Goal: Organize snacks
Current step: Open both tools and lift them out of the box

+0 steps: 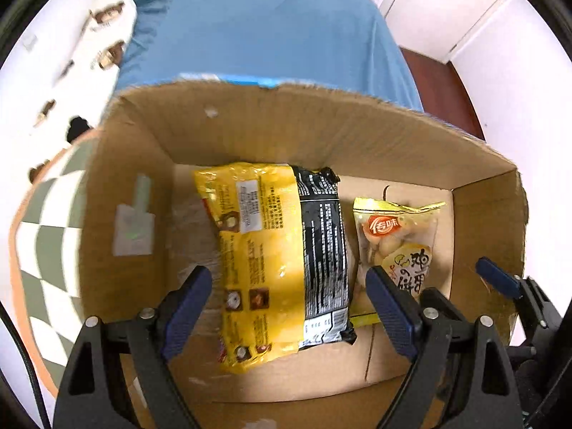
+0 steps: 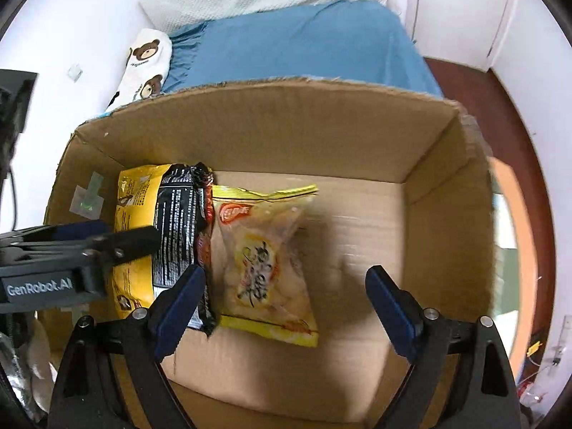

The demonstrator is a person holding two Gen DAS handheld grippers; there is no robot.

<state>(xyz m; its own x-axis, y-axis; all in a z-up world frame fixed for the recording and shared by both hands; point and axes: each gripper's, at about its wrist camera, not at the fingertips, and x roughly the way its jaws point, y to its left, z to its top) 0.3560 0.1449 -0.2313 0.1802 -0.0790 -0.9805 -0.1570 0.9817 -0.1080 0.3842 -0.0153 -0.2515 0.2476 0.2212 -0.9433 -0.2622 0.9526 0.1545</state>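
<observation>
Left wrist view: your left gripper (image 1: pixel 289 298) points down into an open cardboard box (image 1: pixel 286 121), jaws wide, nothing gripped. The yellow-and-black snack bag (image 1: pixel 282 250) lies flat on the box floor between the blue pads (image 1: pixel 187 304), apart from both. Its lower end reaches toward the camera; the print is too small to read. Just right of it lies the small clear snack pouch (image 1: pixel 397 236), lower part hidden behind your right-hand pad. At the right edge, a blue tip of your right gripper (image 1: pixel 495 277) shows by the box wall, mostly cut off. A white label (image 1: pixel 134 228) is stuck on the left inner wall. Behind the box is a blue sheet (image 1: pixel 271 35) on a bed; a checkered cloth (image 1: pixel 46 243) lies left, blurred.

Right wrist view: your right gripper (image 2: pixel 284 302) is also over the box (image 2: pixel 447 178), jaws spread wide and empty. The clear snack pouch (image 2: pixel 264 257) lies on the floor between the pads, nearer the left one, not touched. The yellow-and-black snack bag (image 2: pixel 175 221) sits against its left side, partly covered by your left gripper (image 2: pixel 121 243), which enters from the left edge; its jaws can't be judged from here. The right half of the box floor is bare and motion-blurred. A bear-print pillow (image 2: pixel 146 60) rests beyond the box on the blue sheet (image 2: pixel 304 43).
</observation>
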